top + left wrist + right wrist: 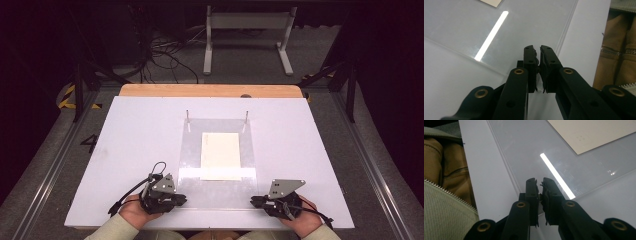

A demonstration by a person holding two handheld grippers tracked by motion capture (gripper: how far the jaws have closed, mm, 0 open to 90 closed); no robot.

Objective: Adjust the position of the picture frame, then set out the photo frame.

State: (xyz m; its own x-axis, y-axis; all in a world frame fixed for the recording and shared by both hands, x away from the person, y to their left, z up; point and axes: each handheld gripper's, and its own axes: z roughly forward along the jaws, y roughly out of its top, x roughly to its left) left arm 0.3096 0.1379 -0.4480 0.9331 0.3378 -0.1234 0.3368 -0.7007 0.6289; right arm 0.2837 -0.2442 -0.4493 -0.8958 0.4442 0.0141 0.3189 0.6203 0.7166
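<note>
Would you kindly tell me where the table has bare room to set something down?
Bare board lies left of the clear sheet, and right of it. The near edge is crowded: left tool and right tool.

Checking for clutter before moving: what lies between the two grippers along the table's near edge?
In the high view, just the near strip of the clear sheet lies between the left gripper and right gripper.
</note>
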